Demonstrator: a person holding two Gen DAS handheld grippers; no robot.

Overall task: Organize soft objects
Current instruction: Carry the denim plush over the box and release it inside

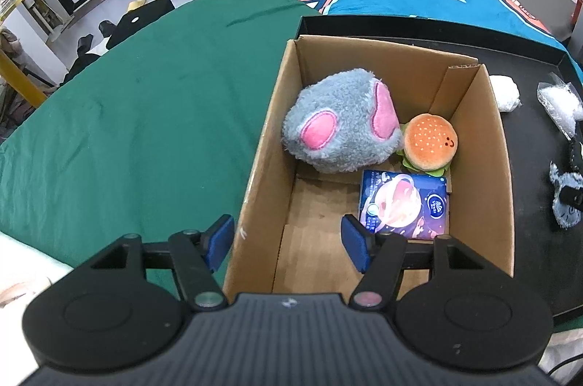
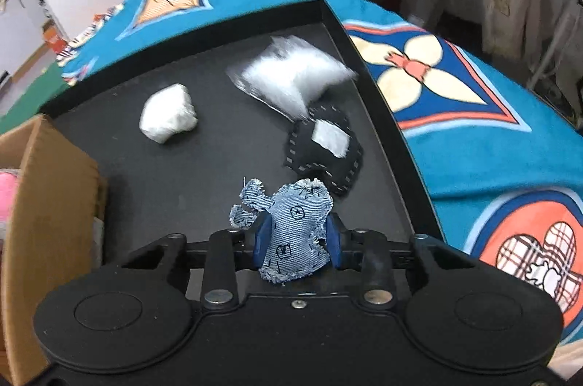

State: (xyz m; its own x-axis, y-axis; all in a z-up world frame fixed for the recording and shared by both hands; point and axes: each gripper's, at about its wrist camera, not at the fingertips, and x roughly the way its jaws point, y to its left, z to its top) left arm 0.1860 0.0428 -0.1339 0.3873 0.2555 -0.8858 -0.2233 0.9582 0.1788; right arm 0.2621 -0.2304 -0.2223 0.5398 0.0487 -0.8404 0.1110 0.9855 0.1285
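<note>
The right gripper [image 2: 297,242] clamps a denim soft toy [image 2: 291,225] over the black tray [image 2: 204,167] (beside the cardboard box [image 1: 255,174]), while the left gripper [image 1: 288,242] hangs empty, jaws apart astride the box's wall.

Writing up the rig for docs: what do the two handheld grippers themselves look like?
Both match: the left gripper and right gripper have a matte black ribbed plastic body, two round black discs at the sides, black linkage bars with silver pivot bolts, and blue pads on the fingertips. One left pivot cap looks reddish. No cables, hands or sleeves visible.
</note>
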